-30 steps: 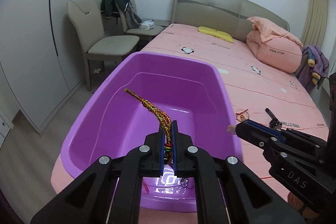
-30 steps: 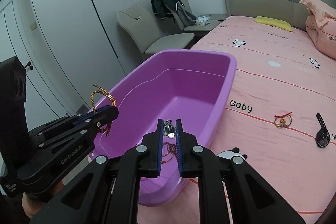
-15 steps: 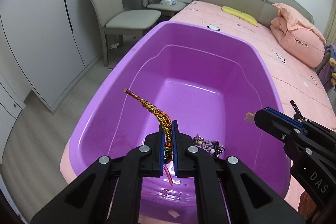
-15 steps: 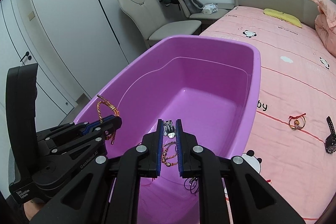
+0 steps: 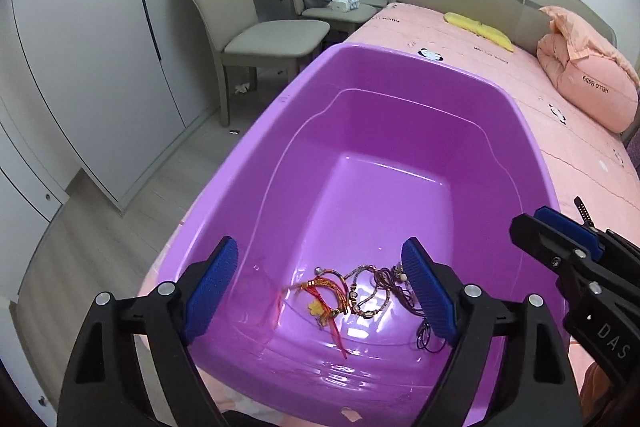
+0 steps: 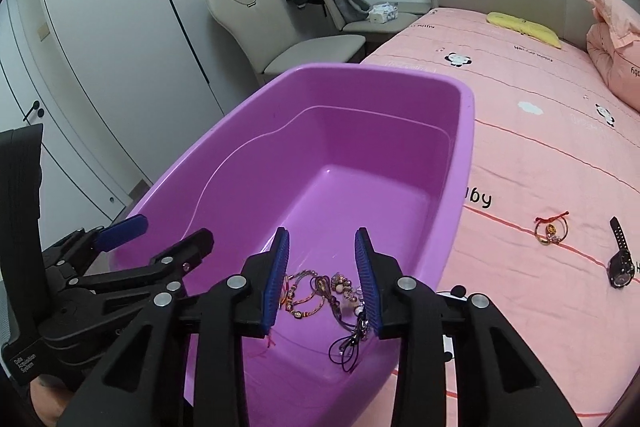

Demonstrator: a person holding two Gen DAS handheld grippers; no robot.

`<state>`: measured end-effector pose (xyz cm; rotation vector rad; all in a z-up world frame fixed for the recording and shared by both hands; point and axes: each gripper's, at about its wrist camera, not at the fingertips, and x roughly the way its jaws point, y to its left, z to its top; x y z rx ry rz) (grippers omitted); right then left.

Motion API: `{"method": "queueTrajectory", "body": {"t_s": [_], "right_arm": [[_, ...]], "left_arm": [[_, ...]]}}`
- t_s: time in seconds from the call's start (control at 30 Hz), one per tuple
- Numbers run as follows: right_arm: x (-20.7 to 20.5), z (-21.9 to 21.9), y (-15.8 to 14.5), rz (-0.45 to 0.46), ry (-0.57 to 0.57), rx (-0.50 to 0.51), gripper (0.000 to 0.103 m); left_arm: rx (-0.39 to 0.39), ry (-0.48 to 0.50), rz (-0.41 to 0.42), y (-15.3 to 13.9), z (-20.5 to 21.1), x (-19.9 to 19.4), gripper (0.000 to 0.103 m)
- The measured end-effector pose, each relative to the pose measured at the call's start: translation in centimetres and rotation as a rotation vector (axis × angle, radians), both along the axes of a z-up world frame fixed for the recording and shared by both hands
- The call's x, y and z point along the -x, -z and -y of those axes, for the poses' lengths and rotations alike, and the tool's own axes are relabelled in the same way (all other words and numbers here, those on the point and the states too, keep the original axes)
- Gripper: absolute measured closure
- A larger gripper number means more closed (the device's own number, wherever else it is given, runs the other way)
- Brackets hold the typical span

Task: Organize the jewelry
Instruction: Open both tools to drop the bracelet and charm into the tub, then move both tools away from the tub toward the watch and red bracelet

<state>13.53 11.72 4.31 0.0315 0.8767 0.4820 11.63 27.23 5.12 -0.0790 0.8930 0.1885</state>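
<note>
- The left gripper (image 5: 320, 291) is hanging over the near end of the purple tub (image 5: 400, 75), its jaws having just been opening wide, nothing between them.
- The right gripper (image 6: 322, 281) has also just been opening, partway, gripping nothing.
- The jewelry pile (image 5: 352, 293) is lying on the tub's floor at its near end.
- A red-string bracelet (image 6: 551, 227) and a black watch (image 6: 621, 265) are lying on the pink bedsheet (image 6: 540, 147), right of the tub.

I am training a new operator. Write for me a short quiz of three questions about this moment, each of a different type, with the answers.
1. True or false: the left tool grips a bracelet.
2. Which lies on the pink bedsheet, outside the purple tub?
A. a comb
B. a black watch
C. a spoon
3. Fill in: the jewelry pile lies at the tub's ____ end, seen from the cameras.

Key:
1. False; its jaws stand wide apart with nothing between the pads.
2. B; a red-string bracelet lies beside it.
3. Near.
</note>
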Motion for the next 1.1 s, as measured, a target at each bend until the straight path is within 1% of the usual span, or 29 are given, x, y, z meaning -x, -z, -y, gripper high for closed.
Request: {"method": "queueTrajectory", "body": {"t_s": [0.07, 0.17, 0.3, 0.7, 1.1], "right_arm": [[0.1, 0.5, -0.3, 0.006, 0.012, -0.013, 0.065], [0.5, 0.8, -0.6, 0.019, 0.012, -0.010, 0.065], [0.6, 1.1, -0.7, 0.021, 0.011, -0.014, 0.065], [1.7, 2.6, -1.1, 0.026, 0.019, -0.034, 0.061], [3.5, 5.9, -1.0, 0.025, 0.063, -0.054, 0.058]], "left_arm": [[0.001, -0.013, -0.004, -0.1, -0.1, 0.0, 0.013], [0.020, -0.023, -0.001, -0.4, -0.5, 0.1, 0.012], [0.022, -0.025, 0.006, -0.9, -0.4, 0.3, 0.010], [0.022, -0.022, 0.024, -1.8, 0.6, 1.1, 0.009], [0.026, 0.013, 0.023, -2.0, 3.2, 2.5, 0.009]]}}
